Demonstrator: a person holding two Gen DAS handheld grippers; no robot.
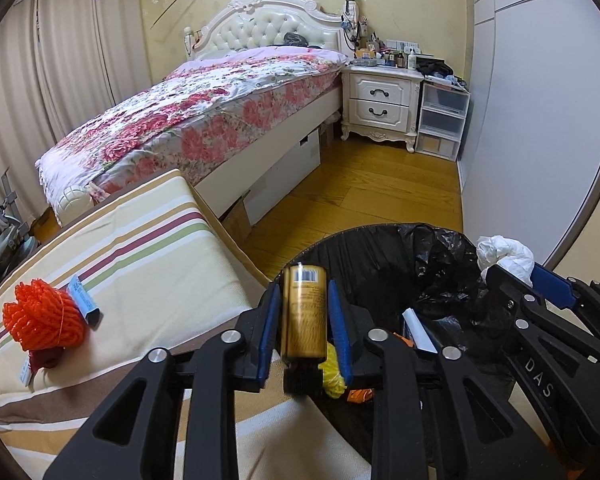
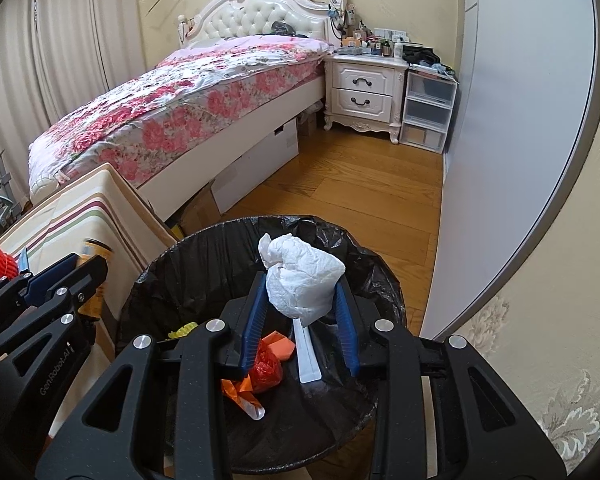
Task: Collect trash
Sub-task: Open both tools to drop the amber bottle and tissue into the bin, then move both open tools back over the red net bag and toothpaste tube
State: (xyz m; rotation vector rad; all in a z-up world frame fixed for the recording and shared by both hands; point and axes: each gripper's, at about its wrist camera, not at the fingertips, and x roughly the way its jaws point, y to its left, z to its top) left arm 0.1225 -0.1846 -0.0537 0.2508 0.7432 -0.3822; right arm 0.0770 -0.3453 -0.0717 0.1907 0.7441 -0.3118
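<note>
While both of my hands are hovering over the black-lined round trash bin [image 2: 384, 280] low in the frame, I am working the drop-off step of the collection. My left gripper [image 1: 306, 330] is carrying a gold cylindrical can with a barcode label [image 1: 304, 312] between its blue fingers [image 1: 269, 332]; a sliver of gap is showing on each side and the can looks blurred, so I am judging it as slipping free rather than clamped. Its long axis is running along the fingers, barcode end pointing away toward the top of the frame. My right gripper [image 2: 302, 316] is cradling a crumpled white paper wad [image 2: 304, 280], which is bulging past the fingertips; whether the pads are pressing it I cannot tell. Next I am needing both sets of fingers spread wide, so each piece falls onto the orange and yellow scraps [image 2: 266, 368] inside, clear of the rim.
</note>
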